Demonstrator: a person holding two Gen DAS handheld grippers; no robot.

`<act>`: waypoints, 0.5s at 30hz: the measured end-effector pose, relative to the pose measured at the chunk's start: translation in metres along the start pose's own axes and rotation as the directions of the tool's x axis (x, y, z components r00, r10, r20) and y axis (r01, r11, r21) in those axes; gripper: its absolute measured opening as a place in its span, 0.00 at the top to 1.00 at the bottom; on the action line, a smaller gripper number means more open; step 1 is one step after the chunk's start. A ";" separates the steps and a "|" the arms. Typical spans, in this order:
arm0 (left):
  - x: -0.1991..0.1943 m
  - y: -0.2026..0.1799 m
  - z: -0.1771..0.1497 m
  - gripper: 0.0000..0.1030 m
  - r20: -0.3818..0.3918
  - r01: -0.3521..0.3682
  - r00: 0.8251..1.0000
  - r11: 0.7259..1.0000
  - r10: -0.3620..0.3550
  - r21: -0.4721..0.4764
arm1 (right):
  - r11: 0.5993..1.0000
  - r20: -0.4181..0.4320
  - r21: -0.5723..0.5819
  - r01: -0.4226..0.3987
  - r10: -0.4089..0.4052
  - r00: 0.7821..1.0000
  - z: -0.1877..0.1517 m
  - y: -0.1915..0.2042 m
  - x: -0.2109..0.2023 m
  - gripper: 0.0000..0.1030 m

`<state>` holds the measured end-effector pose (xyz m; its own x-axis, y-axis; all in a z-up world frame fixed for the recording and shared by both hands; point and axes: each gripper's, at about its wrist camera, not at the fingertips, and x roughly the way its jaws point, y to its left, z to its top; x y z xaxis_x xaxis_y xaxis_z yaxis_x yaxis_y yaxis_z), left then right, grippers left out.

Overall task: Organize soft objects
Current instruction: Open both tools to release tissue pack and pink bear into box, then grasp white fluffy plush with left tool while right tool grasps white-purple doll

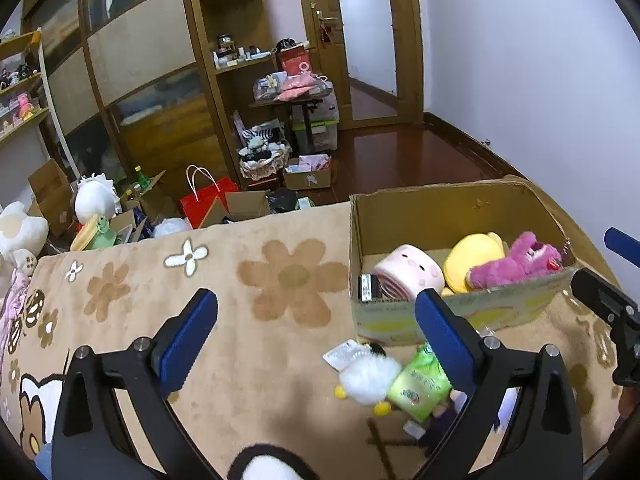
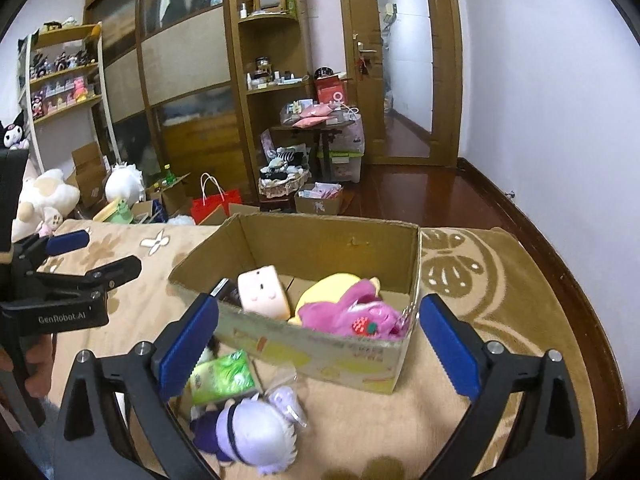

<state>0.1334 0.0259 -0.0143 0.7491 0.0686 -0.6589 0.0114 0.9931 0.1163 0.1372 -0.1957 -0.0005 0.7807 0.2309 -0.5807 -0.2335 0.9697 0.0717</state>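
Note:
An open cardboard box [image 1: 460, 314] [image 2: 320, 356] stands on the beige flowered blanket. In it lie a pink roll-shaped plush [image 1: 408, 274] [image 2: 264, 292], a yellow plush [image 1: 474, 262] [image 2: 328, 286] and a magenta bear [image 1: 516, 262] [image 2: 352, 316]. In front of the box lie a white fluffy duck [image 1: 368, 378], a green tissue pack [image 1: 420, 386] [image 2: 222, 378] and a purple-haired doll [image 2: 252, 436]. My left gripper [image 1: 316, 340] is open above the blanket, left of the duck. My right gripper [image 2: 320, 344] is open above the box's front wall and the doll.
The blanket [image 1: 240, 292] covers a bed. Beyond its far edge lie boxes, a red bag [image 1: 208, 200], white plushes [image 1: 96, 196] and baskets on the floor. Wooden wardrobes, shelves and a door [image 2: 404, 64] stand behind. The right gripper shows at the left wrist view's right edge [image 1: 604, 276].

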 end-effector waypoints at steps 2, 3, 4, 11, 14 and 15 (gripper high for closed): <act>-0.001 0.002 -0.001 0.04 -0.010 0.003 1.000 1.000 -0.003 -0.002 | 1.000 -0.005 0.002 0.018 -0.018 1.000 -0.003 0.002 -0.005 0.00; -0.002 0.003 -0.003 0.04 -0.018 0.001 1.000 1.000 -0.001 -0.001 | 1.000 -0.007 0.004 0.021 -0.021 1.000 -0.005 0.004 -0.008 0.00; -0.003 0.002 -0.004 0.04 -0.022 -0.002 1.000 1.000 0.002 0.002 | 1.000 -0.013 0.009 0.019 -0.019 1.000 -0.007 0.005 -0.010 0.00; 0.002 0.006 -0.010 0.04 -0.084 -0.002 0.996 1.000 0.002 0.001 | 1.000 -0.078 0.001 0.014 -0.013 0.997 -0.026 0.018 -0.013 0.00; 0.009 0.007 -0.013 0.04 -0.116 0.003 0.993 1.000 -0.003 0.002 | 1.000 -0.098 -0.003 0.014 -0.014 0.995 -0.033 0.023 -0.011 0.00; 0.012 0.008 -0.014 0.04 -0.128 0.011 0.992 1.000 -0.011 -0.001 | 1.000 -0.105 -0.003 0.012 -0.013 0.994 -0.034 0.024 -0.009 0.00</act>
<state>0.1332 0.0362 -0.0315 0.6583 0.0690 -0.7496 0.0191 0.9939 0.1083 0.1045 -0.1770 -0.0210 0.7186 0.2091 -0.6633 -0.2257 0.9722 0.0620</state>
